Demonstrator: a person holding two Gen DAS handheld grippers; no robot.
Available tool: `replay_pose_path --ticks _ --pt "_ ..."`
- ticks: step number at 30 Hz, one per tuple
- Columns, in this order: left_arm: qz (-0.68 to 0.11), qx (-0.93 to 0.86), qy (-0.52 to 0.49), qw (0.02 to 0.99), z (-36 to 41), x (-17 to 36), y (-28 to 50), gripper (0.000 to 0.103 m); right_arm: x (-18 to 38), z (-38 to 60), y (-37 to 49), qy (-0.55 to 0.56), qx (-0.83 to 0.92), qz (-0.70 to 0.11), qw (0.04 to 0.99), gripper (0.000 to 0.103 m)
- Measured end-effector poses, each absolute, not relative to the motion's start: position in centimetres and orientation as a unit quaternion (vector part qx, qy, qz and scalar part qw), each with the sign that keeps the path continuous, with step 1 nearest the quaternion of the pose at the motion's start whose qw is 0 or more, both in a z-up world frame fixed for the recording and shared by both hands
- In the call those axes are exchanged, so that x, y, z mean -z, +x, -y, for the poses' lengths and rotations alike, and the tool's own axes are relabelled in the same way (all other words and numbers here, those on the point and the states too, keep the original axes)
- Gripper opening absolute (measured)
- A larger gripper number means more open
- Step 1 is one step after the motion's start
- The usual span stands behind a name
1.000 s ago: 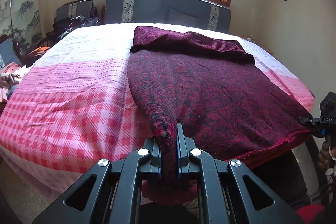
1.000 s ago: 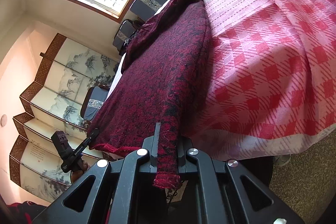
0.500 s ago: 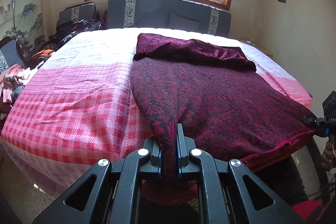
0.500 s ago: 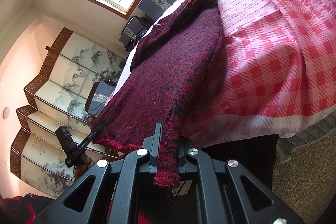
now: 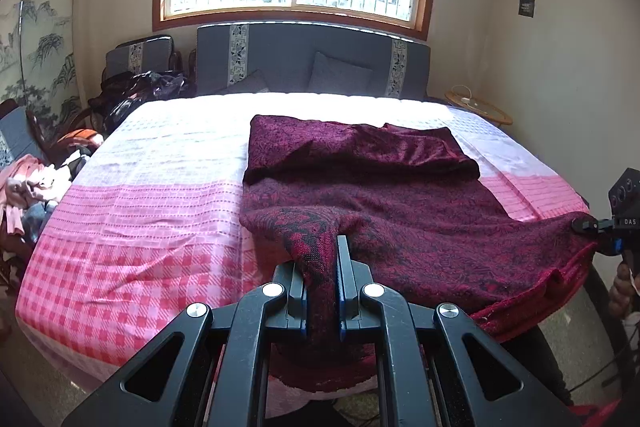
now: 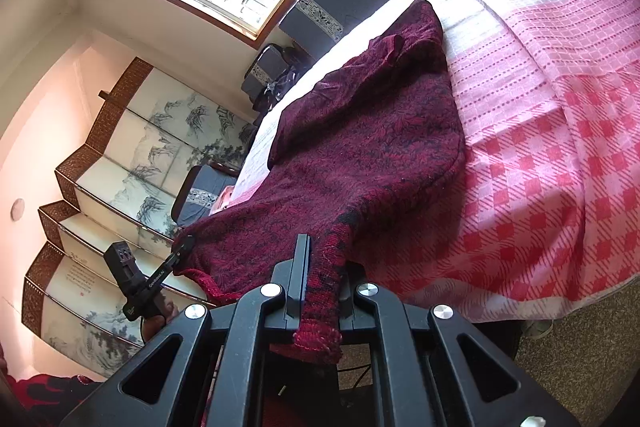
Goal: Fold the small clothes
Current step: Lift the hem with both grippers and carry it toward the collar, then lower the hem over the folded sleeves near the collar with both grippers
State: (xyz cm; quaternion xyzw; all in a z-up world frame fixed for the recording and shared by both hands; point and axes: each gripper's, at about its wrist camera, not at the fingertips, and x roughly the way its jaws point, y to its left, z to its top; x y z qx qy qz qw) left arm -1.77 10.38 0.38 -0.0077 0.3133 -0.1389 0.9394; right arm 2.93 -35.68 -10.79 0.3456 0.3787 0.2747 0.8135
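Note:
A dark red patterned knit garment (image 5: 400,211) lies on the pink checked bed, its far end folded over on itself. My left gripper (image 5: 323,267) is shut on the near left corner of its hem, lifted above the bed's near edge. My right gripper (image 6: 320,267) is shut on the other near corner of the garment (image 6: 360,155). The right gripper also shows at the right edge of the left wrist view (image 5: 588,225), pinching the cloth. The left gripper shows in the right wrist view (image 6: 182,247). The hem hangs slack between the two.
The bed (image 5: 140,227) has a grey headboard (image 5: 312,67) under a window. Chairs with piled clothes (image 5: 28,187) stand to the left by a painted folding screen (image 6: 120,187). A small round table (image 5: 480,107) stands at the far right. Carpet (image 6: 580,347) lies beside the bed.
Both grippers have lifted the garment's near hem and carried it forward over the bed. The garment now looks shorter and its near part rises off the bedspread.

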Motion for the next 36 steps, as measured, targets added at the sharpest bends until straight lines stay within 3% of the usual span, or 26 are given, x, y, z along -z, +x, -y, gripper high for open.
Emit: replay_pose_path --ticks 13,36 --pt "-0.305 0.134 -0.041 0.942 -9.9 -2.1 6.1 0.01 7.4 37.3 10.1 0.332 -0.267 -0.372 0.825 0.007" --pt "-0.372 0.098 -0.124 0.915 -11.2 1.0 19.8 0.01 6.2 37.6 23.6 0.33 -0.256 -0.391 0.82 0.007"
